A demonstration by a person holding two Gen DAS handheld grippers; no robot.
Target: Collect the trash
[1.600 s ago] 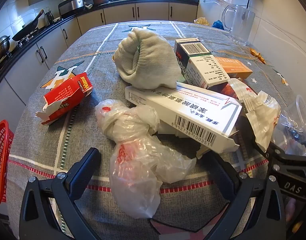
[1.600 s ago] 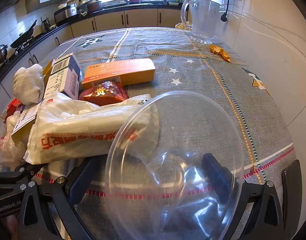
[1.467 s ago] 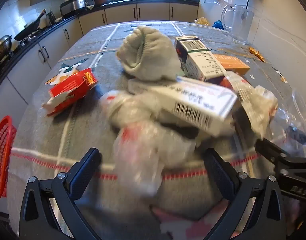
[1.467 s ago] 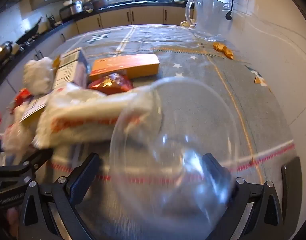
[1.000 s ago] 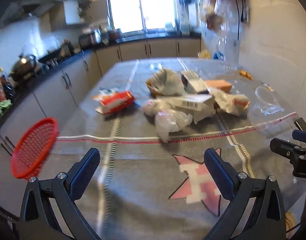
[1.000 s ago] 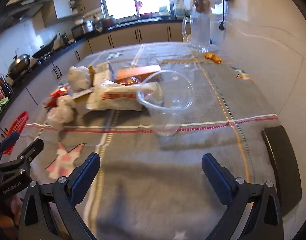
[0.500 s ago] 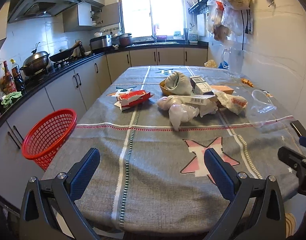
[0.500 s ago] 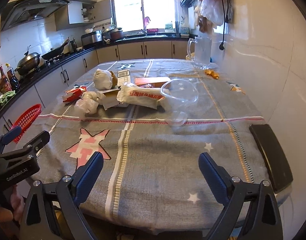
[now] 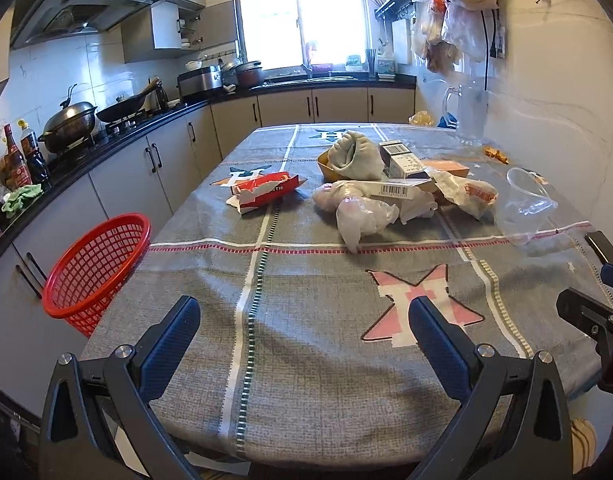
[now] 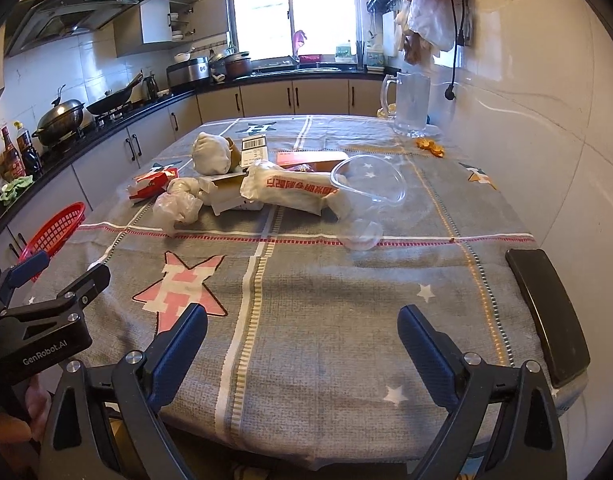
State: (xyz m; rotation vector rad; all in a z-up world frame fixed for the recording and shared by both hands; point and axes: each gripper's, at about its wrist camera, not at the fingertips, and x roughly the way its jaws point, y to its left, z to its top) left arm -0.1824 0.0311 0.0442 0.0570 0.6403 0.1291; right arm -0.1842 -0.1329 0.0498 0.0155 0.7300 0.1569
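The trash lies in a pile on the far half of the grey tablecloth (image 9: 306, 280): a torn red box (image 9: 266, 194), a crumpled clear bag (image 9: 362, 216), a white barcode box (image 9: 398, 190), a white wrapper with red print (image 10: 294, 188) and a clear plastic cup (image 10: 366, 196) on its side. A red mesh basket (image 9: 98, 264) hangs off the table's left edge. My left gripper (image 9: 304, 316) is open and empty over the near edge, well short of the pile. My right gripper (image 10: 302, 318) is likewise open and empty, nearer the right side.
A rolled grey-white cloth (image 9: 356, 156) and an orange box (image 9: 446, 167) sit behind the pile. A glass pitcher (image 10: 410, 104) and orange scraps (image 10: 430, 147) stand at the far right. A black flat object (image 10: 546, 316) lies on the near right edge. Kitchen counters run along the left.
Both grippers have drawn back from right over the pile to the near table edge. Both stayed open and empty. The trash has not moved.
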